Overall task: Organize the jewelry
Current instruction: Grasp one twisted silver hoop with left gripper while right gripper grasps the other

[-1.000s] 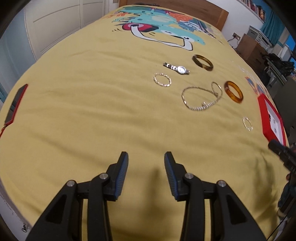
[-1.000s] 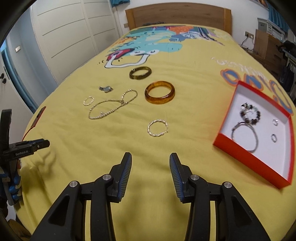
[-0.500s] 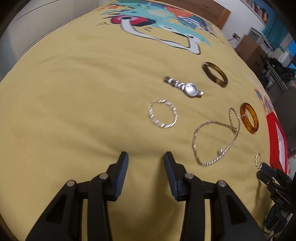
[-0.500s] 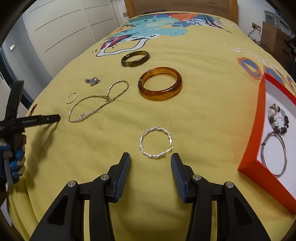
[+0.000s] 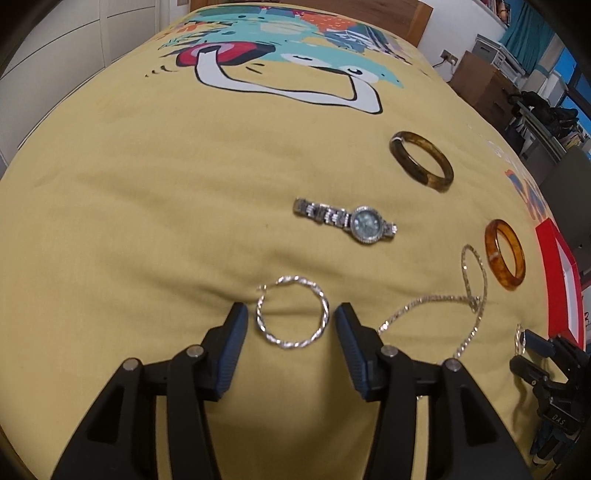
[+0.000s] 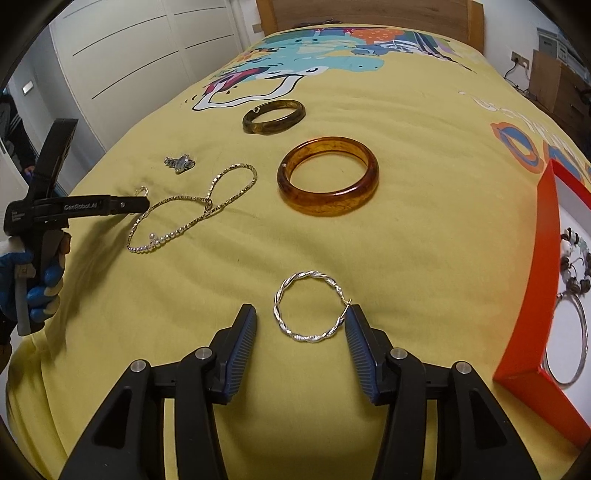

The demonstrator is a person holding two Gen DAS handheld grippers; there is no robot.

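Jewelry lies on a yellow bedspread. My left gripper [image 5: 288,321] is open, its fingers on either side of a twisted silver hoop earring [image 5: 263,325]. My right gripper [image 6: 301,325] is open around a second twisted silver hoop [image 6: 283,295]; its right finger touches the clasp. A silver watch [image 5: 347,220], a dark tortoiseshell bangle [image 5: 439,166], an amber bangle [image 6: 362,184] and a thin chain necklace [image 6: 192,218] lie beyond. The red box [image 6: 532,295] at right holds a beaded bracelet [image 6: 574,266] and a wire bangle [image 6: 585,332].
The bedspread has a colourful cartoon print [image 5: 288,62] toward the wooden headboard [image 6: 369,11]. White wardrobe doors [image 6: 140,55] stand to the left of the bed. Furniture and clutter [image 5: 517,81] sit to the right.
Both grippers have moved forward and down. Each open gripper now brackets a silver hoop earring that lay well ahead of it before.
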